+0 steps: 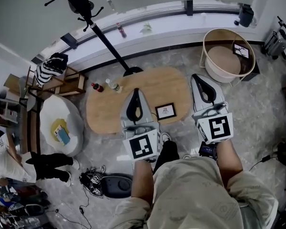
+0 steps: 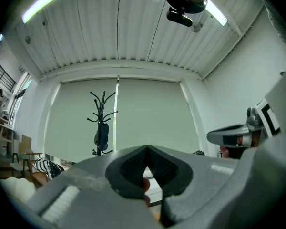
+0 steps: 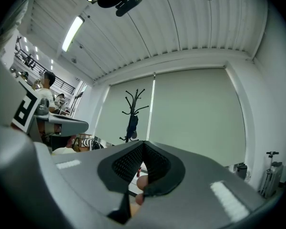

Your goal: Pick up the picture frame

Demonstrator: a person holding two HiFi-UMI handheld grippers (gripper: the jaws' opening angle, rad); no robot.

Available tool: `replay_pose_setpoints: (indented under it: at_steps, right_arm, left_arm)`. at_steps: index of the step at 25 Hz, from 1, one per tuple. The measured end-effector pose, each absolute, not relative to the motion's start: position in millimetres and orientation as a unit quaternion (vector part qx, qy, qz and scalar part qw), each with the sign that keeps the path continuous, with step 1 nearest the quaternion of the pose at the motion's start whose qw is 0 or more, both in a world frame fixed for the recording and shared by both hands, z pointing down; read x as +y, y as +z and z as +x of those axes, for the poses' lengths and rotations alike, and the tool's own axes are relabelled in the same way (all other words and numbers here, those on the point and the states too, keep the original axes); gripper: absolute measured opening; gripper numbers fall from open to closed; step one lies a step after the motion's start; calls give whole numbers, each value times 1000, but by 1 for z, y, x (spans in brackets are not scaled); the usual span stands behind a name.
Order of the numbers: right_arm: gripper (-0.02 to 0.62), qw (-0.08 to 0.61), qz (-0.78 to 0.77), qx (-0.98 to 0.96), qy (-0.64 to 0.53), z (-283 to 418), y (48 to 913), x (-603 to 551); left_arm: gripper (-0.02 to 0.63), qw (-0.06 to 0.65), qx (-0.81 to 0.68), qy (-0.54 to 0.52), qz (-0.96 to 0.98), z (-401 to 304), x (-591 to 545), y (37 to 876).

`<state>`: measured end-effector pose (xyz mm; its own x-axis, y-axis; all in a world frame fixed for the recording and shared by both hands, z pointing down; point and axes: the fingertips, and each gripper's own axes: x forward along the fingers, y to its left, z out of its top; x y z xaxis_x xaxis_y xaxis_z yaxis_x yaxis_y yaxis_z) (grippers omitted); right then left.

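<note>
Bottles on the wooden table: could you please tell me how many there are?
2. A red bottle sits at the table's far left edge, with a clear bottle just right of it. Part of the tabletop is covered from view, so more may be hidden.

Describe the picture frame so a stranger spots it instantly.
Start at the oval light wooden table on the grey floor. Near its right end sits a small black-rimmed rectangular picture frame. It is the table's only rectangle; the two small bottles stand at the far left edge.

picture frame (image 1: 165, 111) print too small, table (image 1: 105, 113) partly behind left tool (image 1: 136, 92)
</note>
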<state>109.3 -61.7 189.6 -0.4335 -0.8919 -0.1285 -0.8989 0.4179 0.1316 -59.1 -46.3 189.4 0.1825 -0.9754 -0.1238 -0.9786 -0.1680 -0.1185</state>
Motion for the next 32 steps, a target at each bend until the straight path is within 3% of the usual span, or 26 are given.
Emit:
replay_pose_setpoints:
  at_steps: [22, 32]
  right_arm:
    - [2, -20, -567, 819, 86, 22, 193, -195]
    - [2, -17, -551, 829, 92, 31, 193, -229]
  left_arm:
    - [3, 50, 611, 17, -790, -145, -193, 200]
    - [3, 63, 630, 14, -774, -139, -222, 197]
